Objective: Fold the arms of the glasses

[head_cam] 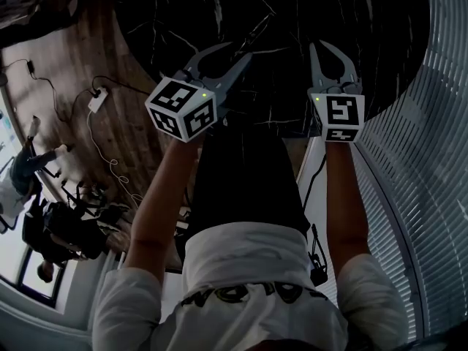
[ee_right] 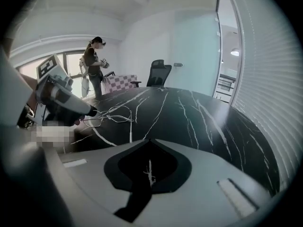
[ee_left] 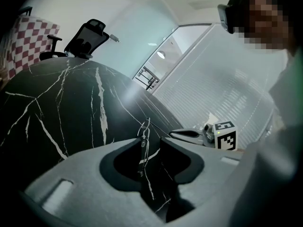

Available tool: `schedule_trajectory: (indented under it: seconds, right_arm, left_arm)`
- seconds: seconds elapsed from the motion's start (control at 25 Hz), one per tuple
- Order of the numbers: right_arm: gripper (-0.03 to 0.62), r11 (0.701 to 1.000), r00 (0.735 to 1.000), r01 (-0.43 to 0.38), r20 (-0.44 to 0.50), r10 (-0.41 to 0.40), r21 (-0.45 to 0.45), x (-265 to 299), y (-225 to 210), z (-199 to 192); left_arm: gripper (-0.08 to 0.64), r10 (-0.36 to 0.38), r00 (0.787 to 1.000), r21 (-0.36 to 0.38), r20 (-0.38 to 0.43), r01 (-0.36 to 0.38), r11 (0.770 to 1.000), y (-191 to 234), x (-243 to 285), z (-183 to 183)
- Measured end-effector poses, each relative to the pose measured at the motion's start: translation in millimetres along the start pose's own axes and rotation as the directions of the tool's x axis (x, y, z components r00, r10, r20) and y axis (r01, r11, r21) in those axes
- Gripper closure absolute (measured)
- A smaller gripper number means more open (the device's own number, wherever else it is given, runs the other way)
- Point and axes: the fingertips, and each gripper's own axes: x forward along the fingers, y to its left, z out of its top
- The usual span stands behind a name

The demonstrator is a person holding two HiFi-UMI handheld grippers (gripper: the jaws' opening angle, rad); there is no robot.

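Wire glasses seemingly pinched in left gripper, right gripper jaws together, empty

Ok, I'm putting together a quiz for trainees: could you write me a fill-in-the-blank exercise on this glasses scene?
1. The glasses are gripped by the ___ hand-held gripper.
2. The right hand-held gripper has ___ between its jaws.
3. The black table has ___ veins running across it.
4. Beyond the table stands an office ___.
Missing words: left; nothing; white; chair.
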Motion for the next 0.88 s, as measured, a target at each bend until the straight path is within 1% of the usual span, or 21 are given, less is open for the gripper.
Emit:
schedule_trajectory:
  seconds: [0.24, 0.4, 0.64, 0.88]
  right_arm:
    - [0.592, 0.999, 0.999, -0.041, -0.027, 0.041, -0.007, 2.8, 18.7, -7.4]
    - [0.592, 0.998, 0.997, -0.066, -0.028, 0.066, -0.001, 1.5, 31.9, -8.2]
    - [0.592, 0.994, 0.994, -0.107, -0.022, 0.107, 0.006, 4.1, 52.7, -6.4]
    - [0.592, 0.988, 0.988, -0.155, -0.019, 0.155, -0.018, 6.6, 76.8, -2.5]
  left_arm:
    - [0.431, -0.019, 1.0, -0.023, 0.012, 0.019, 1.0, -4.5, -1.0, -3.2]
    - [0.431, -0.028, 0.999, -0.044, 0.015, 0.029, 0.999, -8.2, -1.2, -5.4]
    - [0.431, -0.037, 0.999, -0.054, 0.007, 0.037, 0.998, -10.4, 1.5, -11.8]
    - [0.431, -0.08, 0.997, -0.073, -0.005, 0.08, 0.994, -21.4, 6.6, -17.0]
